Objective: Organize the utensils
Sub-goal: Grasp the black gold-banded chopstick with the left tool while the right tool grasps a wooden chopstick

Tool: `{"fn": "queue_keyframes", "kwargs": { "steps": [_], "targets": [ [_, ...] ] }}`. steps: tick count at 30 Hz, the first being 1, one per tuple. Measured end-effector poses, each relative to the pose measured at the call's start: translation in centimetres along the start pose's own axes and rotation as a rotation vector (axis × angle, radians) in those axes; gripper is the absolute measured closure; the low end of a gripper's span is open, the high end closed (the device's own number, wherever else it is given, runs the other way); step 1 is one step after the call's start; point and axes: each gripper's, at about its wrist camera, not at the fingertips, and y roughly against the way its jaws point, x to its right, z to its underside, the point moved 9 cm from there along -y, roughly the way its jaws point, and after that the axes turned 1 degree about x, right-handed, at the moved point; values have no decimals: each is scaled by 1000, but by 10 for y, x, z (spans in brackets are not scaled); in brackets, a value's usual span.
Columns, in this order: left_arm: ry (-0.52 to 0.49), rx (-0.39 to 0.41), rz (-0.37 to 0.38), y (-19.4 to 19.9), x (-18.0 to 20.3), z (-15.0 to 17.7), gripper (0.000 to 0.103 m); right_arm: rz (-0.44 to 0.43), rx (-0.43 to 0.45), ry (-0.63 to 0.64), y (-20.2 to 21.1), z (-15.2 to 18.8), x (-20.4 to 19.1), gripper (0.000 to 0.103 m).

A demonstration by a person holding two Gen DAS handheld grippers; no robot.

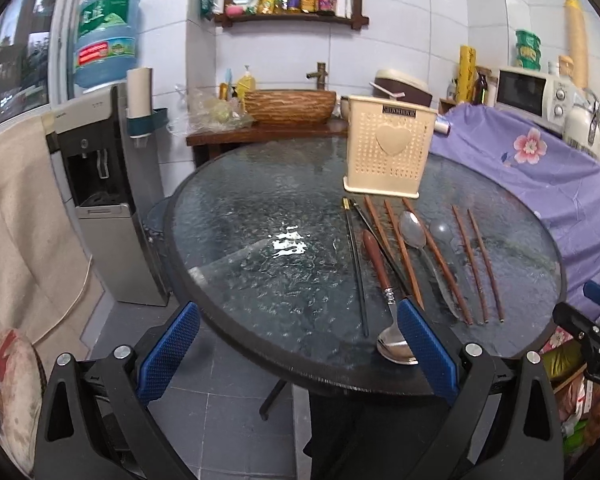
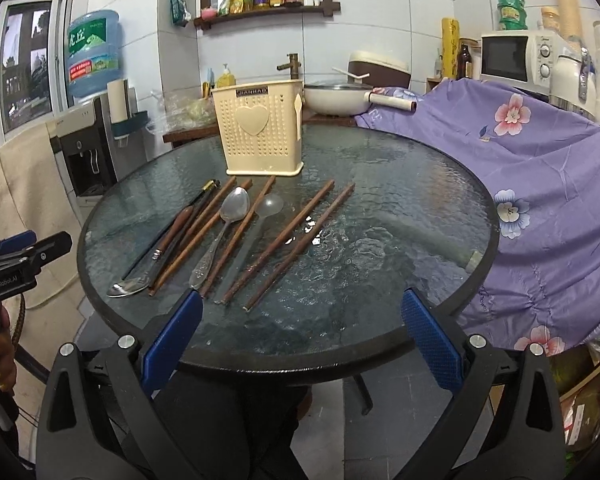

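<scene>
A cream perforated utensil holder (image 1: 388,154) (image 2: 260,130) with a heart stands upright at the far side of a round glass table (image 1: 260,208) (image 2: 400,200). In front of it lie several brown wooden chopsticks (image 1: 476,264) (image 2: 296,236), a black chopstick pair (image 1: 356,268), a wooden-handled metal spoon (image 1: 384,292) (image 2: 156,256), an all-metal spoon (image 1: 414,232) (image 2: 224,224) and a clear plastic spoon (image 1: 444,232) (image 2: 260,216). My left gripper (image 1: 300,356) is open at the table's near edge, its right finger beside the wooden-handled spoon's bowl. My right gripper (image 2: 302,344) is open, empty, near the chopstick ends.
A water dispenser (image 1: 100,184) (image 2: 88,148) stands left of the table. A purple floral cloth (image 1: 540,168) (image 2: 540,184) covers something at the right. Behind are a wooden counter with a basin (image 1: 290,106), a white pot (image 2: 336,98) and a microwave (image 2: 516,56).
</scene>
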Motion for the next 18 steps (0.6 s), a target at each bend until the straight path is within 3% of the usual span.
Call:
{"fn": "queue_keyframes", "kwargs": {
  "steps": [6,9,18],
  "targets": [
    [-39,-91,68,-32,8,-3,24,-13,-59,8,-26,-11,5,6],
    [-29,-124,94,-48,4,-8,29,-13,-77,-6,-42,-25,12,11],
    [-13,-208,132,-93,-1,-35,48,-30,-250,-142,-120,-58,39,44]
  ]
}}
